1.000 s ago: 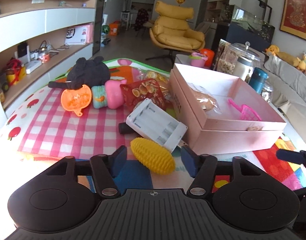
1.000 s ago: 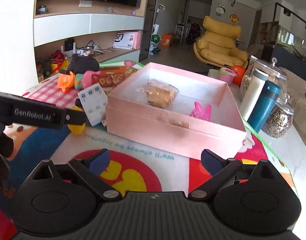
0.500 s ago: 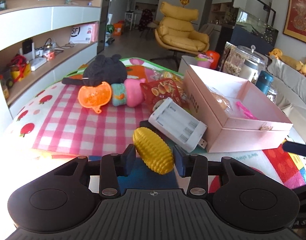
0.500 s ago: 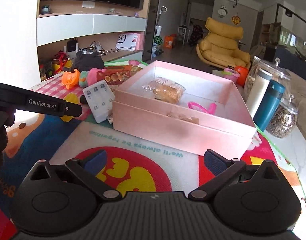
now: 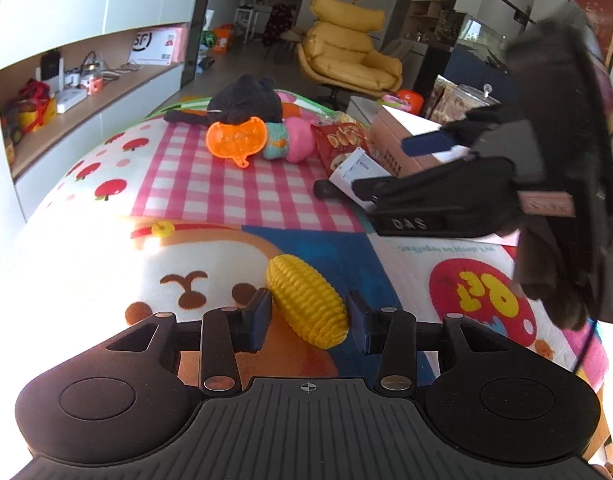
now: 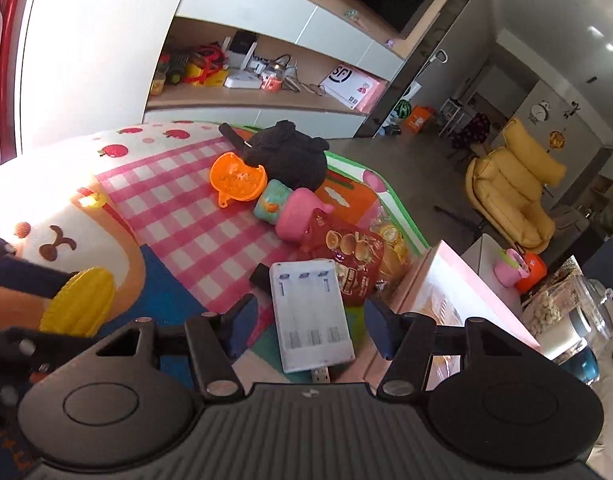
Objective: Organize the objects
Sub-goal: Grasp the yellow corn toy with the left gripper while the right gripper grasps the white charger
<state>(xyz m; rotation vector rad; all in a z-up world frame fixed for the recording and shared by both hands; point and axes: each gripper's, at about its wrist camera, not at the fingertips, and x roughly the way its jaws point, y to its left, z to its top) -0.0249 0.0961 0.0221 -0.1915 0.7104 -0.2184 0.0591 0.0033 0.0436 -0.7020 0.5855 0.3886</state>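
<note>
My left gripper (image 5: 308, 322) is shut on a yellow toy corn cob (image 5: 306, 306) and holds it above the play mat; the cob also shows in the right wrist view (image 6: 80, 300). My right gripper (image 6: 310, 330) is open, its fingers on either side of a white battery charger (image 6: 308, 314) that lies beside the pink box (image 6: 446, 292). In the left wrist view the right gripper (image 5: 434, 148) reaches over the charger (image 5: 356, 172) and hides most of the box (image 5: 402, 136).
On the checked mat lie a black plush toy (image 6: 288, 154), an orange pumpkin strainer (image 6: 236, 178), a teal and pink toy cup (image 6: 288, 210) and a red snack bag (image 6: 348, 258). Glass jars (image 6: 566, 316) stand right of the box. A shelf unit (image 5: 86, 80) runs along the left.
My left gripper has lifted the corn cob back toward me, away from the charger. My right gripper has swung left from in front of the box to straddle the charger.
</note>
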